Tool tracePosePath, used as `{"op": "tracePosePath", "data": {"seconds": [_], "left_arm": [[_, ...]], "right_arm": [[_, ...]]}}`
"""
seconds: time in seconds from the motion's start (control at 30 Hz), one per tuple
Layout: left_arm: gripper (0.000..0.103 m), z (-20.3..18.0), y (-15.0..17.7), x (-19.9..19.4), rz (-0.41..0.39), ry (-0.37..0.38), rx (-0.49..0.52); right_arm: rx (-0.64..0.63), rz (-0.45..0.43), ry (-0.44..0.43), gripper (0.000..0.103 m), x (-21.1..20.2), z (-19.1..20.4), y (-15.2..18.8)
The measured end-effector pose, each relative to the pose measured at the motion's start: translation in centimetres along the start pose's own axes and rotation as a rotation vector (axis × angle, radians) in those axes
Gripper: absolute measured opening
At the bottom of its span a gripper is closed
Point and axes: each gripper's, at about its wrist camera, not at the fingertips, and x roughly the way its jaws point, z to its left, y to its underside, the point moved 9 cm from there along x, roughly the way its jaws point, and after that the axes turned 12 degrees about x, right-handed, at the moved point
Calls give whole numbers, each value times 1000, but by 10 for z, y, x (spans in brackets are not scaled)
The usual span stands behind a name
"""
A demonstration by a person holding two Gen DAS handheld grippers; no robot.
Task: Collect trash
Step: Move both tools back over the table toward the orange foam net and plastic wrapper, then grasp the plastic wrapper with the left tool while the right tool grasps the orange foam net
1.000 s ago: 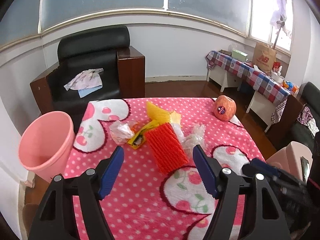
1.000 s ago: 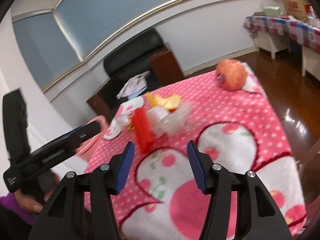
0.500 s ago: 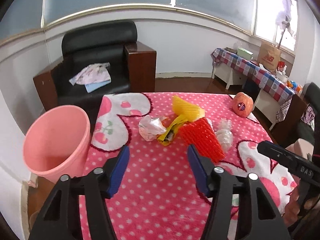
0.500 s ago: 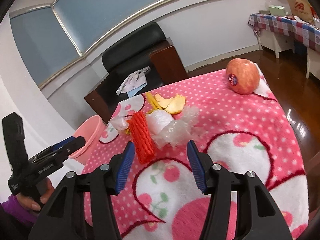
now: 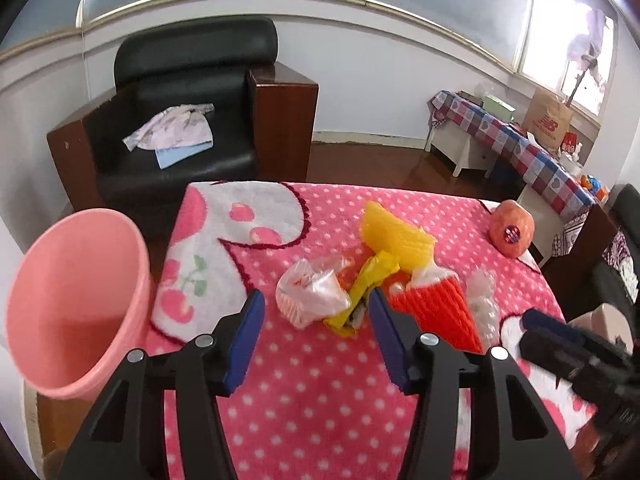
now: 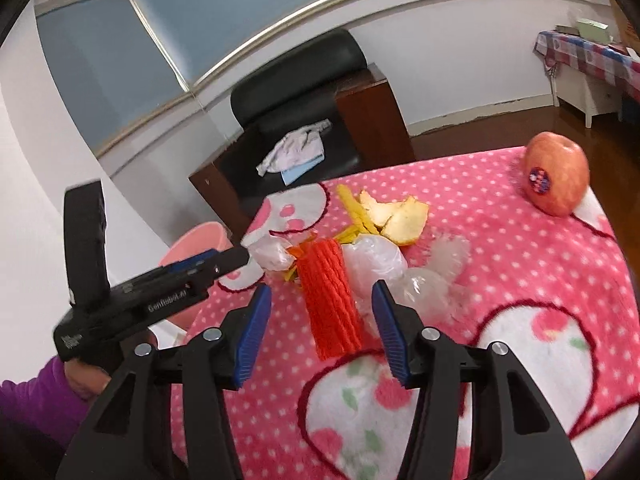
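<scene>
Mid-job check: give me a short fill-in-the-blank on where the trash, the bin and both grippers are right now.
1. The pink bin stands off the table's ____ edge in the left wrist view.
2. The red foam net lies between the open fingers of the ____ gripper.
3. The left gripper is open and holds ____.
4. The apple sits ____ from the trash pile, near the far corner.

Missing words: left; right; nothing; apart

On the table [image 5: 320, 400] we found trash clustered mid-surface: wrapper [image 5: 308, 298] left, foam net [image 5: 434, 312] right, peel [image 6: 400, 216] behind. Apple [image 6: 556, 178] near the far right corner; bin [image 5: 76, 304] beside the left edge.
</scene>
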Motion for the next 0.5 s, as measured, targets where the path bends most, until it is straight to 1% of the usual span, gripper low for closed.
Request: {"op": "tracePosePath", "data": {"seconds": [0.03, 0.1, 0.17, 0.23, 0.27, 0.3, 0.33, 0.37, 0.4, 0.5], "left_arm": [[53, 0, -1, 4, 2, 0, 3], [53, 0, -2, 15, 15, -9, 20], [53, 1, 0, 27, 41, -8, 20], [53, 2, 3, 36, 60, -6, 16], [49, 3, 5, 39, 68, -5, 14], [36, 3, 7, 41, 73, 2, 11], [27, 3, 8, 42, 74, 10, 6], [25, 4, 9, 42, 71, 18, 0], [22, 5, 10, 41, 69, 24, -8], [19, 8, 10, 33, 48, 30, -24]], "right_arm": [[3, 15, 6, 48, 7, -1, 1], [9, 40, 10, 41, 17, -3, 3], [6, 62, 25, 40, 27, -5, 6], [2, 77, 32, 35, 34, -6, 9], [-2, 89, 39, 30, 37, -6, 13], [-3, 101, 39, 24, 40, -7, 16], [-3, 111, 38, 21, 42, -7, 18], [-4, 117, 36, 15, 43, -6, 20], [-4, 117, 36, 13, 43, -6, 21], [5, 109, 34, 9, 41, -7, 21]]}}
